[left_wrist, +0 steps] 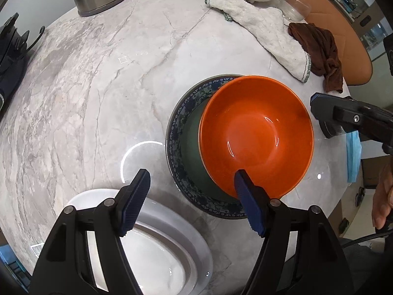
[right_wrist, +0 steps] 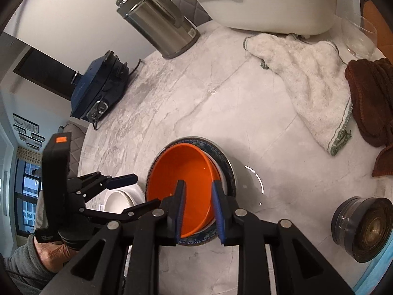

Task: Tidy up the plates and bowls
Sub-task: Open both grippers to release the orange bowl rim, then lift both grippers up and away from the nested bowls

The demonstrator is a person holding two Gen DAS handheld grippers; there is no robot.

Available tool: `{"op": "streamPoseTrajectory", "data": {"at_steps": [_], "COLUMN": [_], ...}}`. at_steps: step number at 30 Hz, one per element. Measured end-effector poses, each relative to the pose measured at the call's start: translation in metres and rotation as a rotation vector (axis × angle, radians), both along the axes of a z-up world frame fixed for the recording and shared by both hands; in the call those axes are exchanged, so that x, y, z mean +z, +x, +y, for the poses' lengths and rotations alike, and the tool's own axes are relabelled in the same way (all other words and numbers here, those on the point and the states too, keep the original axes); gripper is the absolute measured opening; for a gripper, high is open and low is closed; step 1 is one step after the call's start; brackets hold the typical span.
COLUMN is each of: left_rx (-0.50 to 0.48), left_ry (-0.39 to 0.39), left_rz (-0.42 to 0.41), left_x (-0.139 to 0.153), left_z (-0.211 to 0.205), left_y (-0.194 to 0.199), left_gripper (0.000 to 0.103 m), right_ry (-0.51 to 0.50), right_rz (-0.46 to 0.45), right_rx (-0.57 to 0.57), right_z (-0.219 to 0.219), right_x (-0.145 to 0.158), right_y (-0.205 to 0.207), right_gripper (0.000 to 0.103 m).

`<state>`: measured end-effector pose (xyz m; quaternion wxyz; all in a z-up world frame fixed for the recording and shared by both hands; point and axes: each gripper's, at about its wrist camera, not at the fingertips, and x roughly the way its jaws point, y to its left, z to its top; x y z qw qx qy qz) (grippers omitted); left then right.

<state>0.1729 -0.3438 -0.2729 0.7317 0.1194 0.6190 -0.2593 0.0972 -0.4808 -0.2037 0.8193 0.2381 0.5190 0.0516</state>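
Orange bowl (right_wrist: 186, 191) already nested in blue-rimmed plate (left_wrist: 186, 132), straddled at near rim by right tongs (right_wrist: 198, 204), barely parted, grip uncertain. White plate (left_wrist: 157, 250) beneath spread left tongs (left_wrist: 191, 182), unstacked.

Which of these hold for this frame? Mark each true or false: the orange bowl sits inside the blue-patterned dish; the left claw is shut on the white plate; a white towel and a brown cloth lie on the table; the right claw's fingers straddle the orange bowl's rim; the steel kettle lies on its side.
1. The orange bowl sits inside the blue-patterned dish. True.
2. The left claw is shut on the white plate. False: it is open, above the plate and holding nothing.
3. A white towel and a brown cloth lie on the table. True.
4. The right claw has its fingers straddling the orange bowl's rim. True; whether they grip it is unclear.
5. The steel kettle lies on its side. False: it stands upright.
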Motion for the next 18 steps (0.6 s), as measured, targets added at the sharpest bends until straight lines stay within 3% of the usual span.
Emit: {"op": "streamPoseTrajectory", "data": {"at_steps": [2, 6, 12, 13, 15, 17, 18], "left_rx": [0.026, 0.08, 0.202, 0.228, 0.279, 0.323, 0.343], "left_ry": [-0.018, -0.028, -0.084, -0.104, -0.152, -0.186, -0.21], "left_rz": [0.008, 0.005, -0.019, -0.022, -0.031, -0.052, -0.062], "left_x": [0.001, 0.007, 0.024, 0.027, 0.033, 0.04, 0.043], "left_z": [0.005, 0.018, 0.039, 0.043, 0.051, 0.057, 0.06], "left_y": [-0.002, -0.004, -0.009, -0.01, -0.013, -0.016, -0.017], "left_gripper": [0.069, 0.069, 0.069, 0.069, 0.07, 0.081, 0.083], "right_ry": [-0.005, 0.028, 0.099, 0.103, 0.14, 0.164, 0.167], "right_rz": [-0.061, -0.251, -0.334, -0.347, -0.372, -0.404, -0.413], "right_rx": [0.026, 0.085, 0.172, 0.192, 0.23, 0.263, 0.277], "right_z": [0.002, -0.001, -0.002, 0.0, 0.006, 0.012, 0.014], "right_x": [0.008, 0.021, 0.029, 0.031, 0.035, 0.041, 0.044], "right_y": [-0.001, -0.009, -0.002, -0.001, 0.002, 0.003, 0.005], "right_gripper": [0.027, 0.049, 0.054, 0.059, 0.086, 0.103, 0.103]}}
